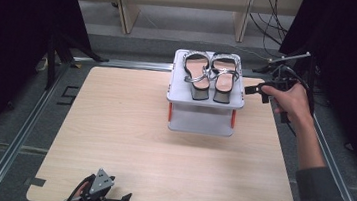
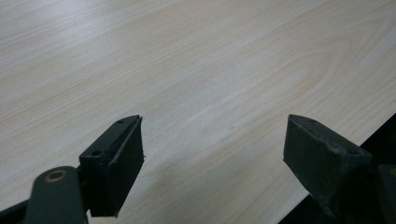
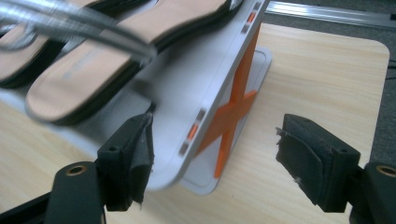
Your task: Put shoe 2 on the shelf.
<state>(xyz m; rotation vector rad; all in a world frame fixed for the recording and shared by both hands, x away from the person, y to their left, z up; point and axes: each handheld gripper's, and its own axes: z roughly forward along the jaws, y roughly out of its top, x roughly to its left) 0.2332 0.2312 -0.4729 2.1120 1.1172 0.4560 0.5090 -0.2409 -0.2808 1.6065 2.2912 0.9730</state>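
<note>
Field note: pair of sandals sits side by side on the top shelf of the small grey rack at the far middle of the table. My right gripper hangs just off the rack's right edge, jaws spread wide, nothing between the pads; the shelf corner lies close by the left jaw but I see no press on it. My left gripper rests at the near edge of the table, also wide open and empty. I judge the step in hand to be clearing the right gripper from the rack after the shoes are placed: best to draw it straight outward and level, keeping the jaws wide so no pad clips the shelf edge or a silver strap. The right gripper view gives me the orange cross brace on the rack's side and the tan insoles up close, which the high view barely hints at; the high view alone places both hands against the whole table
</note>
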